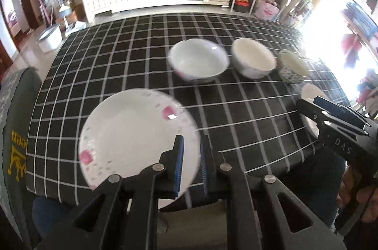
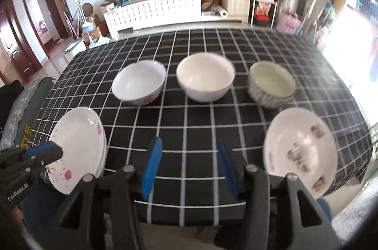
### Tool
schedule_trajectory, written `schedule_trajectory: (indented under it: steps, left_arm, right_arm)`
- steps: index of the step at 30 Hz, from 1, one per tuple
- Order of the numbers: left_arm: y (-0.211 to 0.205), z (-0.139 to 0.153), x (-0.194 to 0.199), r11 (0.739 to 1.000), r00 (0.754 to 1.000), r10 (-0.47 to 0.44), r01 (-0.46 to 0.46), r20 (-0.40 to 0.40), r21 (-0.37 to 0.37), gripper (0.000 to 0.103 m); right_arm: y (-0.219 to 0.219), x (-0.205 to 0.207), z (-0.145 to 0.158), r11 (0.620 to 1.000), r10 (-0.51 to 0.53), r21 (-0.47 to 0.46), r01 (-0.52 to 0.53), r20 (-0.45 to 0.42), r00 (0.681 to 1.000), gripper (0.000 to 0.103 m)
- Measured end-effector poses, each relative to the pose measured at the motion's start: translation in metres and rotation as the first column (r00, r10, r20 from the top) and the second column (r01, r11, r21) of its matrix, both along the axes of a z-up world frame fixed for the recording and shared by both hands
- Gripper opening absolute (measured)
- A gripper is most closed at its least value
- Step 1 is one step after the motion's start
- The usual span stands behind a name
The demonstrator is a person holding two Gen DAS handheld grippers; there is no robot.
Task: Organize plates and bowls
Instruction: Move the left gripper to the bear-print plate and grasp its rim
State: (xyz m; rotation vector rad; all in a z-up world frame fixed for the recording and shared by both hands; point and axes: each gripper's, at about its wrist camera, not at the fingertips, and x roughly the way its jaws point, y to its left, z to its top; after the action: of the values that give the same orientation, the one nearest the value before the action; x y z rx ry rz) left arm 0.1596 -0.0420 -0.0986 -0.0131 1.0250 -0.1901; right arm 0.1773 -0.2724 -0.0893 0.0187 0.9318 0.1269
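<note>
Plates: left tongs (image 1: 191, 162) pinch pink-flowered plate (image 1: 132, 131); only right view shows open right tongs (image 2: 189, 167).

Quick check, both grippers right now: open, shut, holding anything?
Left gripper: fingers nearly shut around the rim of the pink-patterned plate, at the table's near-left edge.
Right gripper: open, holding nothing.

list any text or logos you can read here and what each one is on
"DAS": on the body of the right gripper.
"GenRobot.ai", roughly, small and curved: on the body of the left gripper.
Yellow lettering with a crown logo on the grey chair: cut off, unreadable.
Shelf boxes in the background: too small.
</note>
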Motion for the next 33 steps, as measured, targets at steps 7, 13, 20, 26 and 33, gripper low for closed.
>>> schedule_trajectory:
  steps: [7, 13, 20, 26, 33]
  left_arm:
    - [-0.065, 0.012, 0.01, 0.995, 0.996, -0.094, 0.094, 0.006, -0.01, 0.012]
    - [-0.122, 0.017, 0.021, 0.983, 0.983, -0.183, 0.183, -0.002, -0.023, 0.018]
    - [-0.18, 0.007, 0.041, 0.967, 0.967, -0.253, 0.252, -0.029, -0.027, 0.018]
    - [-0.219, -0.014, 0.06, 0.958, 0.954, -0.285, 0.28, -0.089, -0.061, 0.018]
    - [-0.247, -0.053, 0.079, 0.954, 0.941, -0.298, 0.29, -0.162, -0.076, 0.018]
  right_arm:
    - [-0.055, 0.002, 0.008, 0.996, -0.063, 0.053, 0.066, -0.049, 0.997, 0.059]
    - [-0.111, 0.002, 0.008, 0.985, -0.129, 0.106, 0.133, -0.045, 0.991, 0.062]
    - [-0.171, 0.006, -0.005, 0.971, -0.221, 0.077, 0.227, -0.077, 0.972, 0.062]
    - [-0.212, 0.012, -0.023, 0.96, -0.269, 0.048, 0.275, -0.109, 0.957, 0.062]
    - [-0.24, 0.016, -0.052, 0.948, -0.313, 0.015, 0.319, -0.146, 0.938, 0.062]
